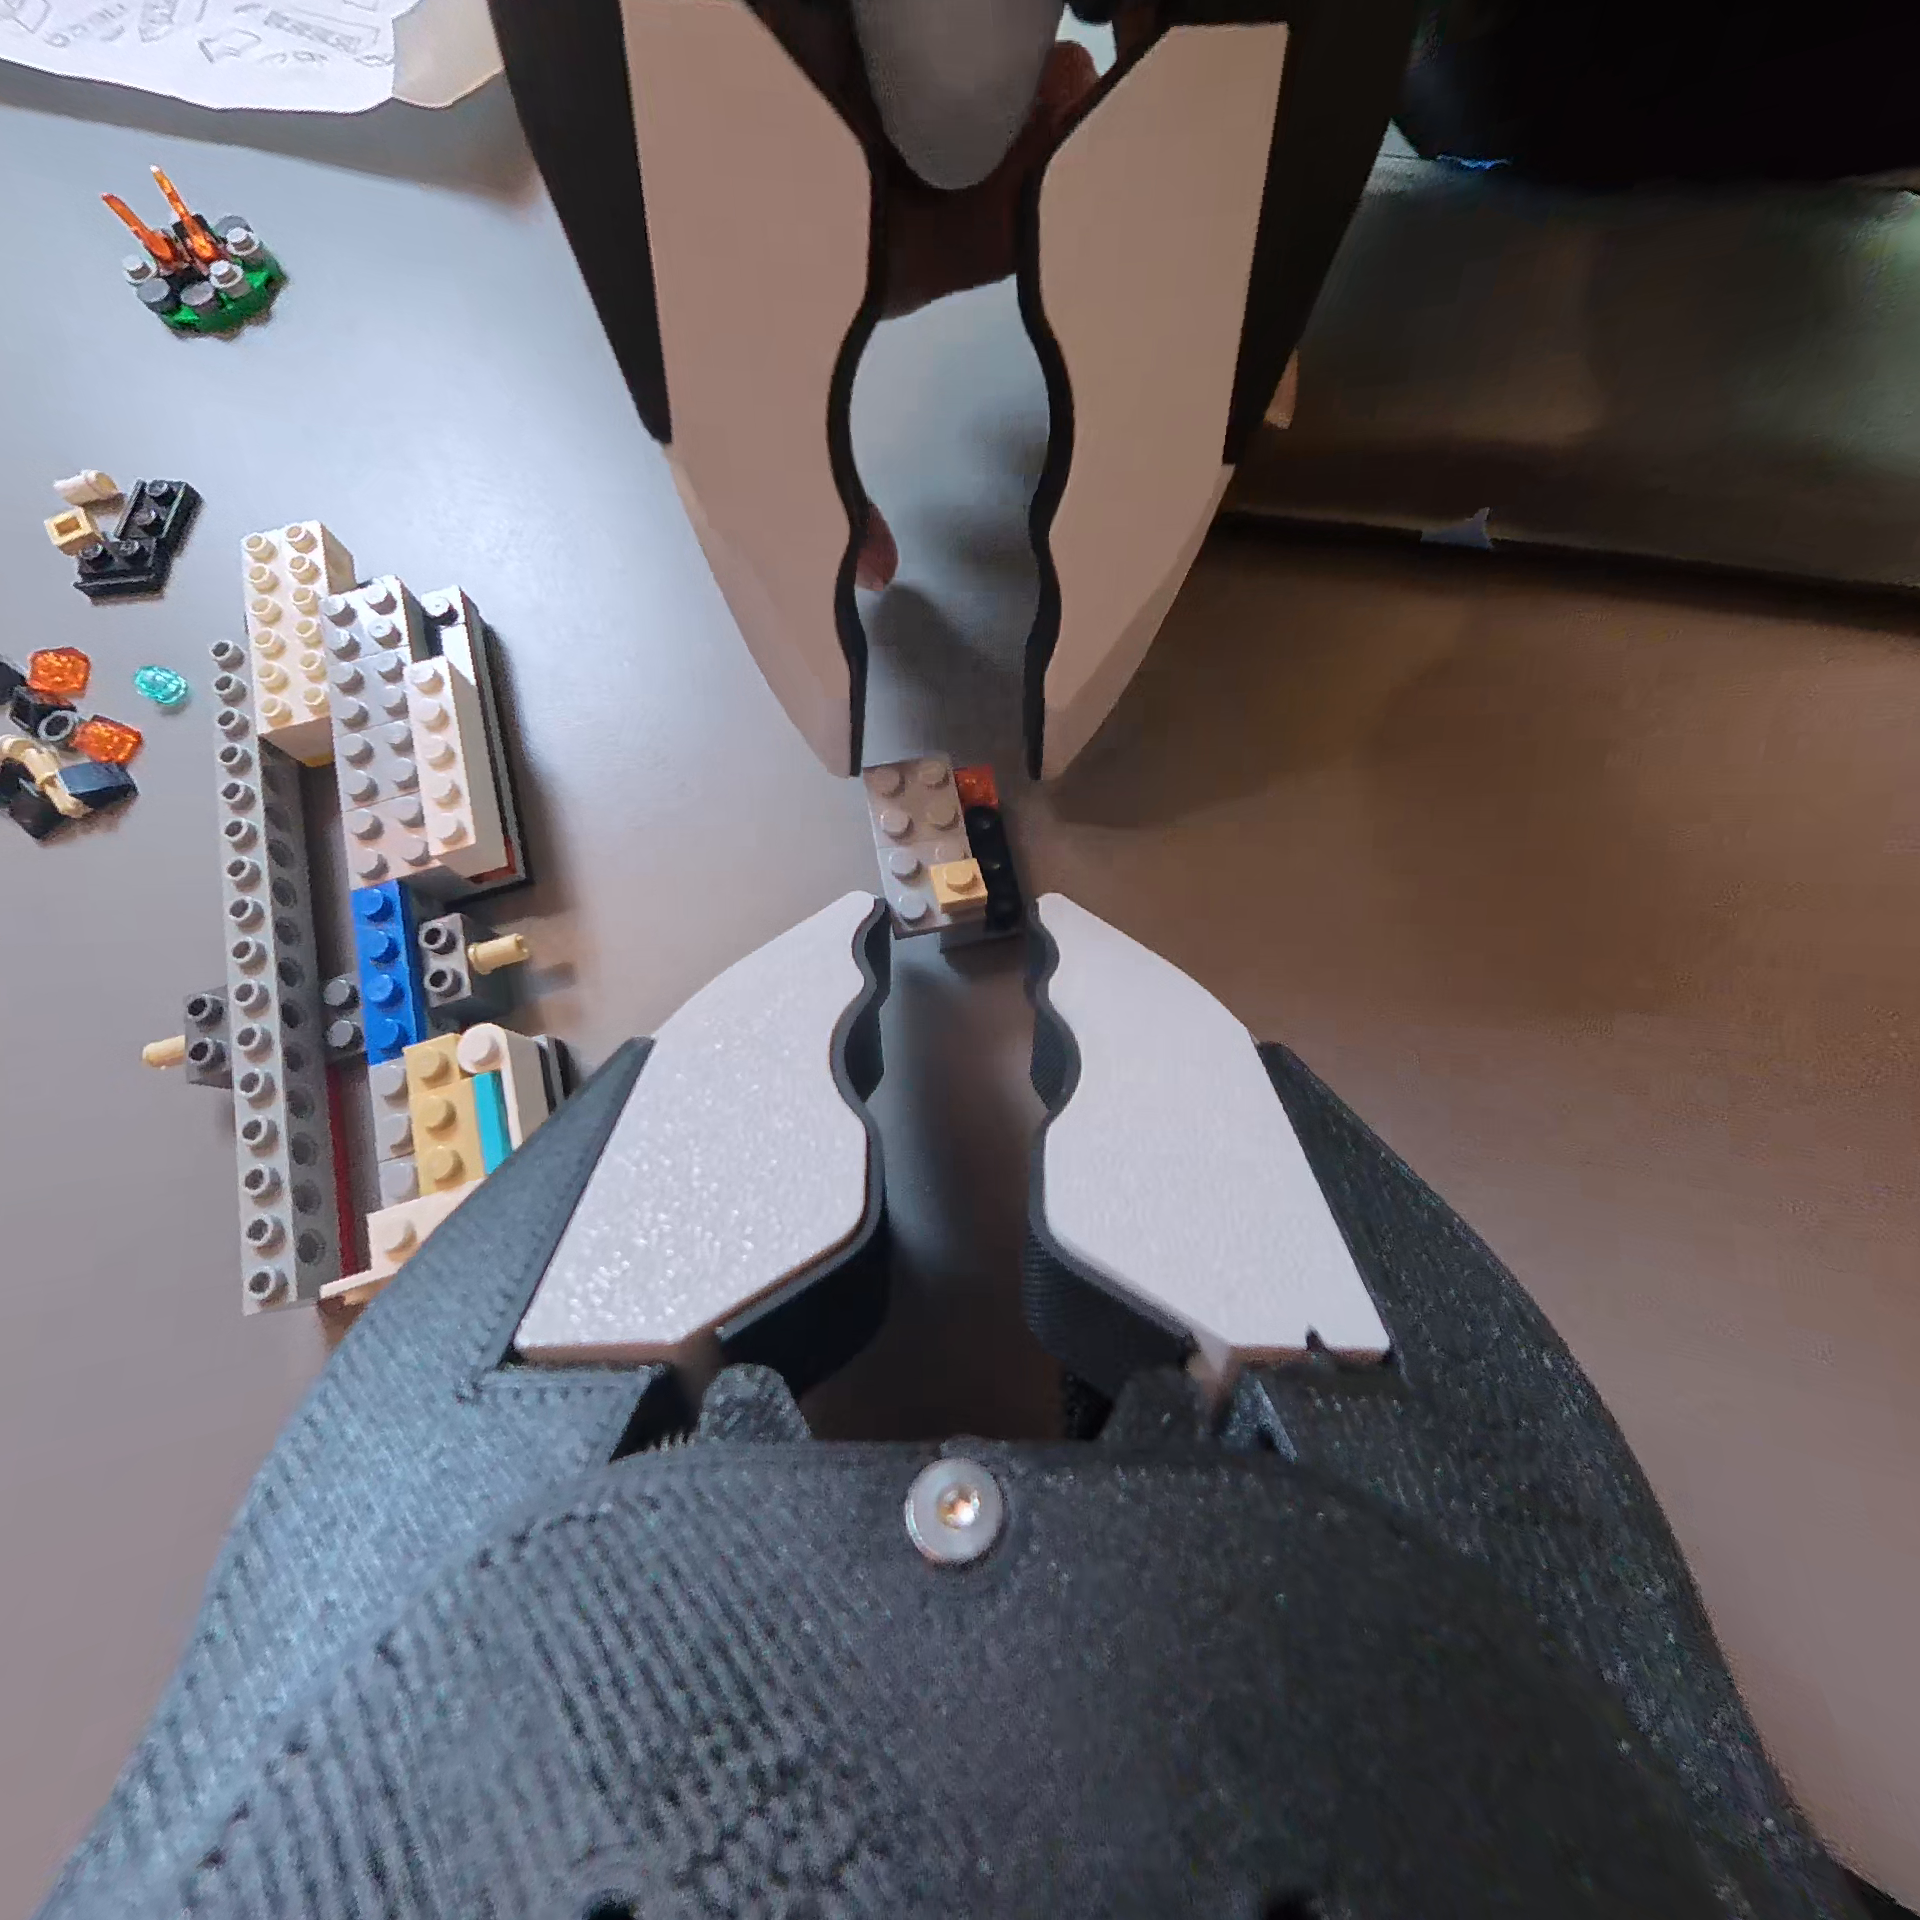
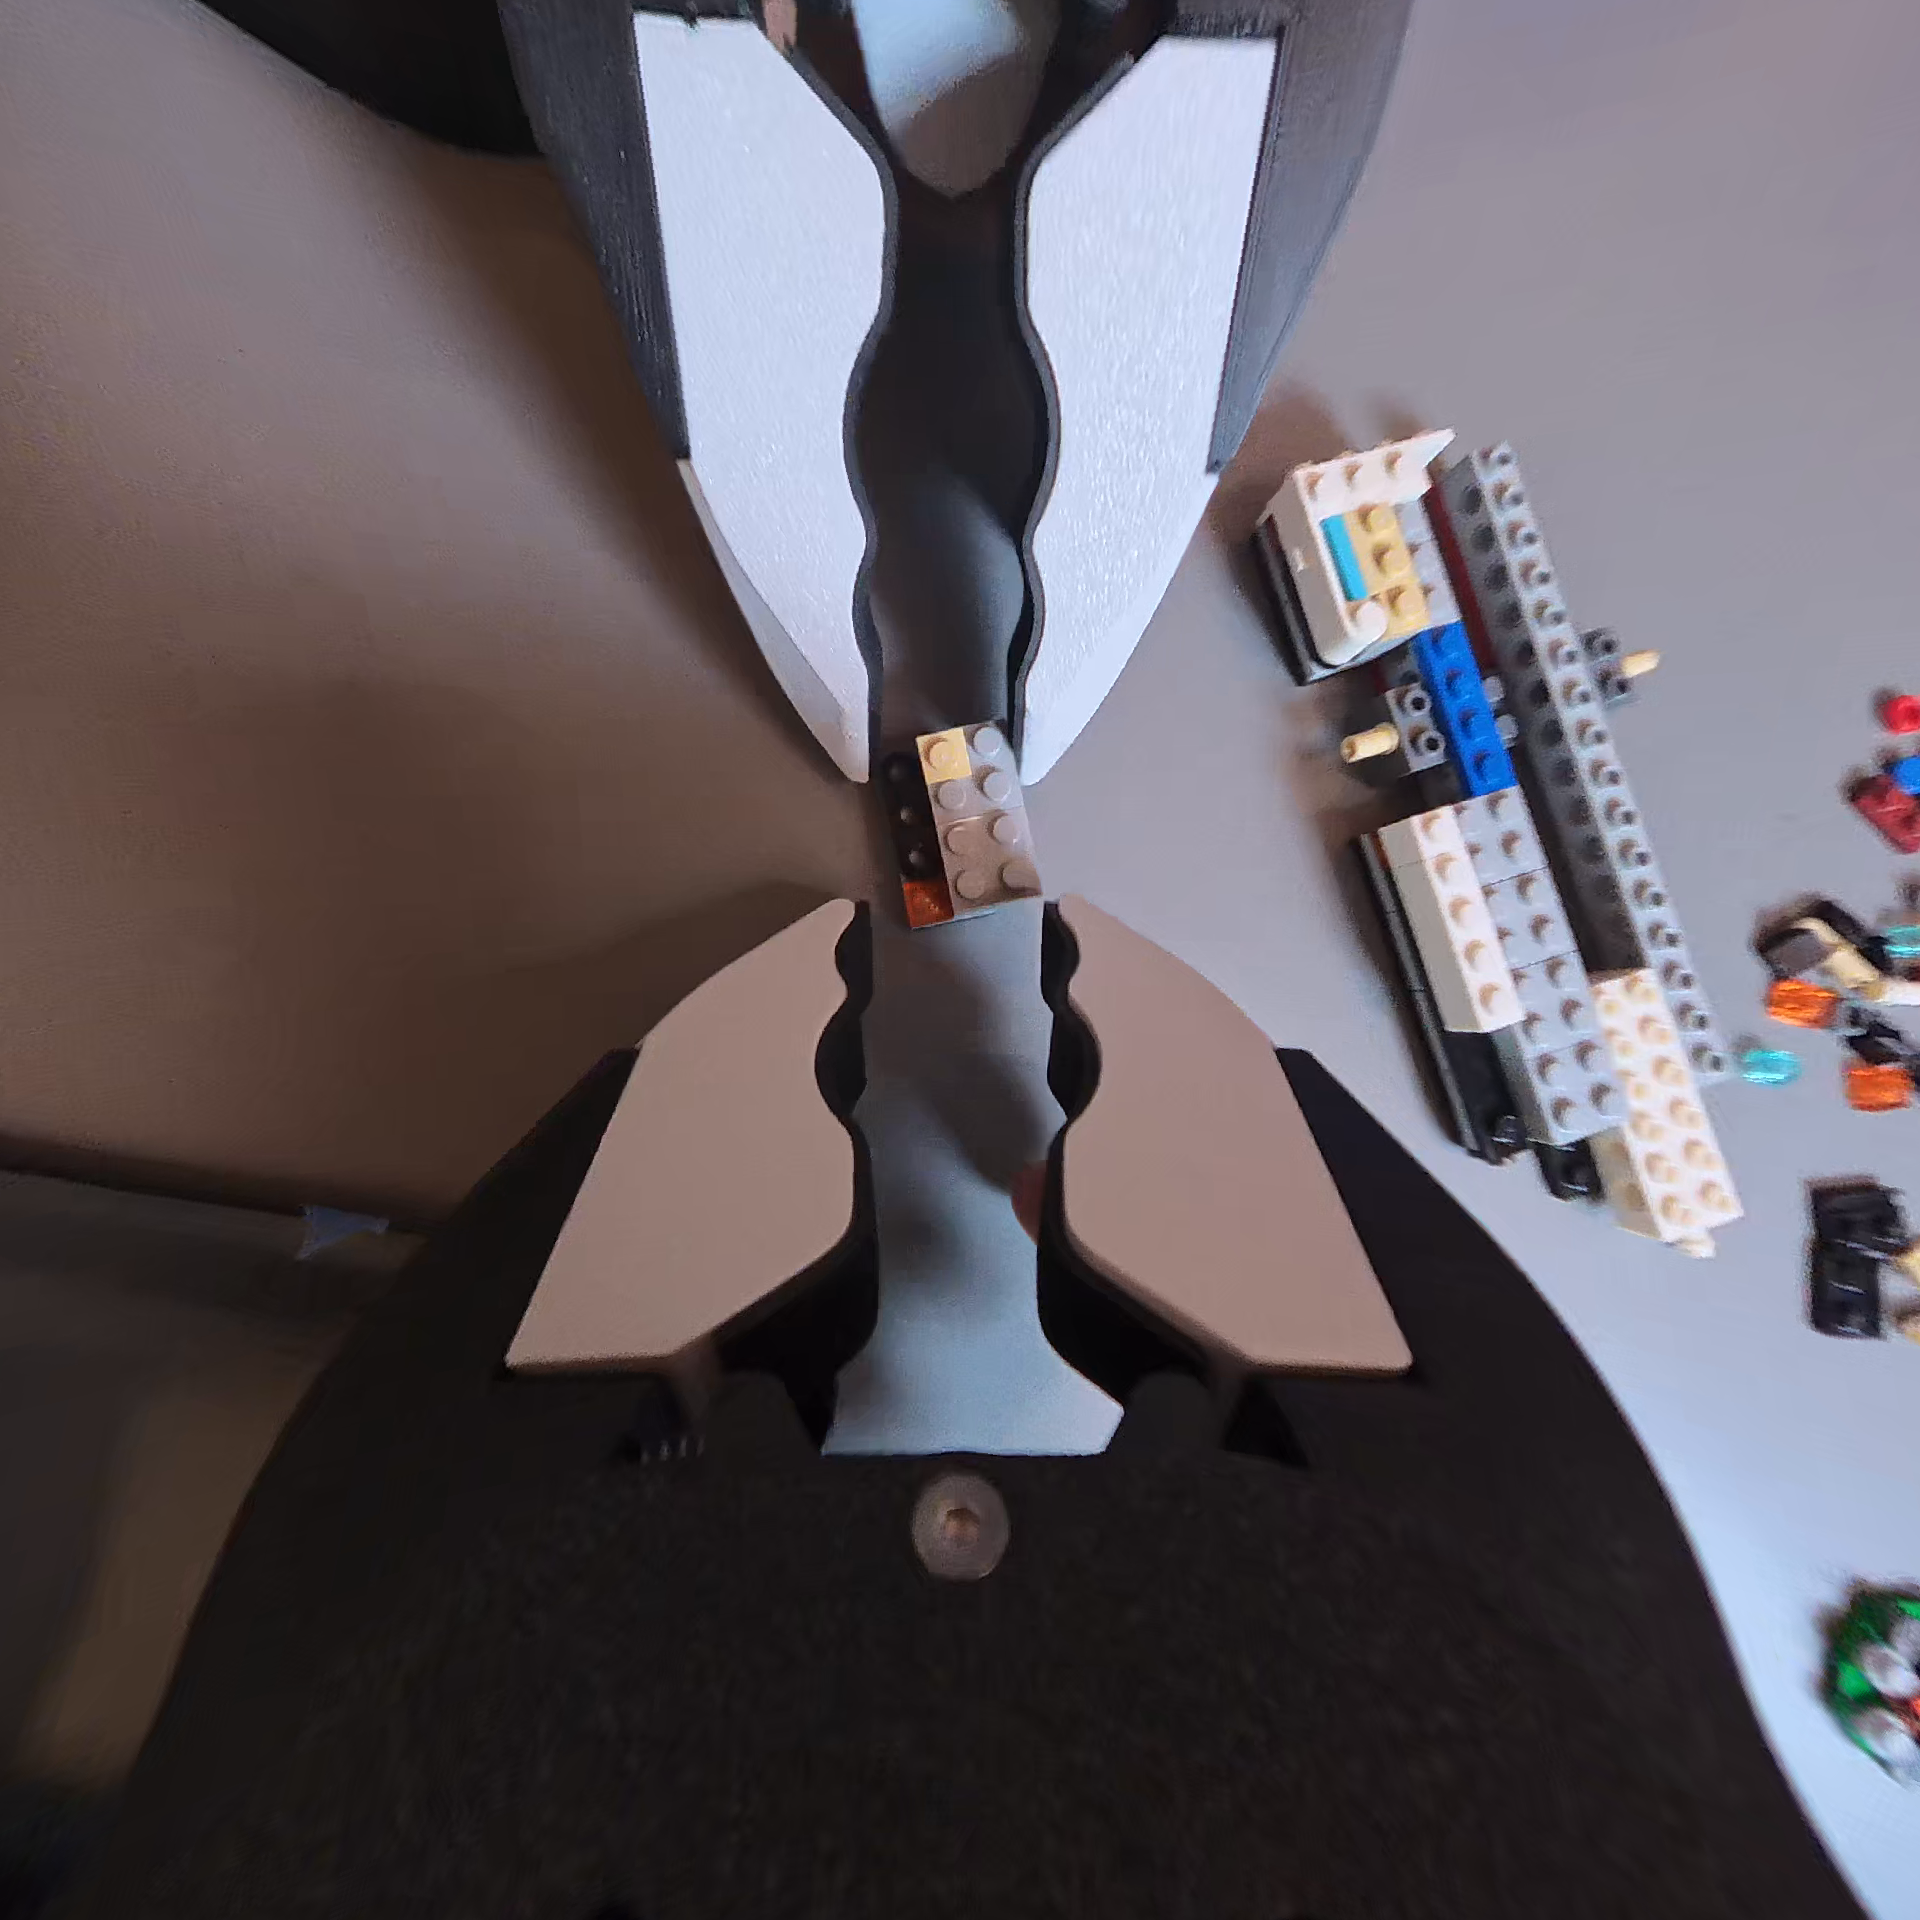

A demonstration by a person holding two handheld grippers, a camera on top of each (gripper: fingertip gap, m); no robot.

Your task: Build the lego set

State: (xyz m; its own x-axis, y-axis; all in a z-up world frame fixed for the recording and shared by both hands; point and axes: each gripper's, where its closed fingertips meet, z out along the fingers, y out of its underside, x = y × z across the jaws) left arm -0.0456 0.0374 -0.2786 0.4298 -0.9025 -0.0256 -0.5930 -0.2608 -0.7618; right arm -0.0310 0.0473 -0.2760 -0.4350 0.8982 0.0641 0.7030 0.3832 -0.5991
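A small lego sub-assembly [image 1: 925,831] of grey plates with a tan stud, a black strip and an orange tile sits between my two grippers, which face each other. My left gripper [image 1: 958,909] is shut on its near end, with both fingertips touching its sides. My right gripper [image 1: 945,774] comes from the opposite side and brackets the orange end. In the right wrist view, the right gripper [image 2: 954,904] stands slightly wider than the sub-assembly [image 2: 982,831], with a small gap at the orange tile. The left gripper [image 2: 945,774] holds the tan end.
The long main build [image 1: 353,831] of grey, white and blue bricks lies on the grey table to the left, and it also shows in the right wrist view [image 2: 1507,831]. Loose small pieces [image 1: 62,727], a black plate [image 1: 135,535], a green campfire piece [image 1: 203,270] and instruction sheets [image 1: 208,42] lie beyond it. My left and right fingertips are right by each other. From either gripper's tips it is about 20 cm to the black plate [image 1: 135,535]. My right wrist view [image 2: 1852,1260] looks at it from another angle.
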